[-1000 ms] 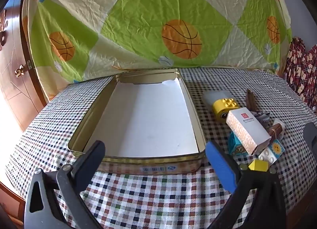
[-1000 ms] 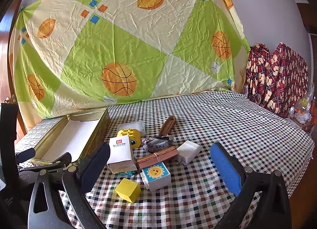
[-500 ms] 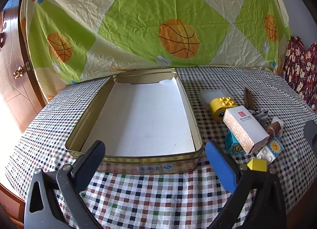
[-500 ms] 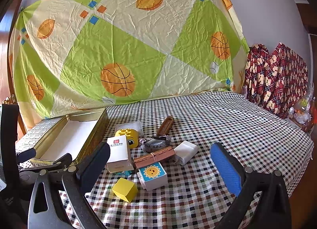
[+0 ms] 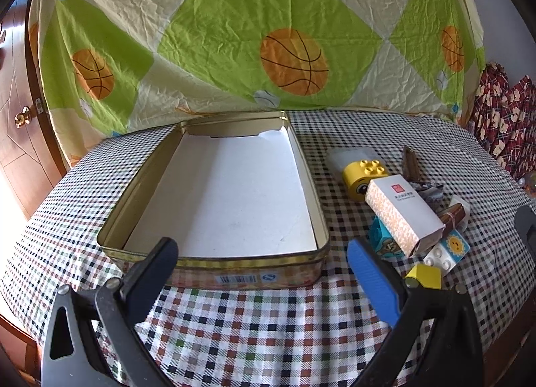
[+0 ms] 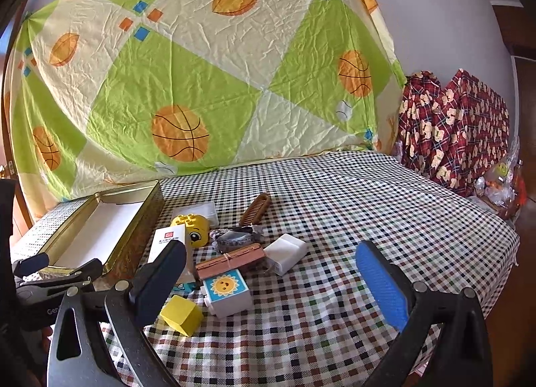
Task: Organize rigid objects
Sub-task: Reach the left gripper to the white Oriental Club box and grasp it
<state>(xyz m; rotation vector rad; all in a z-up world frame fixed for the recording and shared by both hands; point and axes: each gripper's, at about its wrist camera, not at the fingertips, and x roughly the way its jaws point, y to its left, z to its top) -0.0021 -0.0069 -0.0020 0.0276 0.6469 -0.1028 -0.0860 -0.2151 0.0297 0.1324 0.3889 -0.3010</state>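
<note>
Your left gripper (image 5: 261,261) hovers with its fingers spread wide, holding nothing and touching nothing; its tips frame the near wall of the tin (image 5: 231,275). Your right gripper (image 6: 269,273) is likewise wide open and empty, its fingers above the tablecloth (image 6: 335,330), with the left finger (image 6: 160,281) overlapping the near edge of the object cluster in view. The surface is a table covered with a checked cloth, and a crumpled sheet (image 6: 207,62) printed with basketballs hangs behind it. Red patterned fabric (image 6: 455,122) lies at the far right, and a wooden door (image 5: 15,126) stands at the left. The tin is gold, rectangular, open-topped, lined white and empty; it sits on the left part of the table. The objects lie just right of the tin in a loose cluster. Nearest is a yellow cube (image 6: 181,315), apart from the others. Beside it is a sun block (image 6: 227,291), white with a sunflower face. Behind that lies a brown case (image 6: 231,259) bound with a band, touching a white charger (image 6: 286,253). A white carton (image 6: 167,241) leans over a blue block (image 5: 382,241). Farther back are a yellow face brick (image 6: 194,224), a dark crumpled item (image 6: 234,238), a clear box (image 6: 204,211) and a brown comb (image 6: 256,209).
</note>
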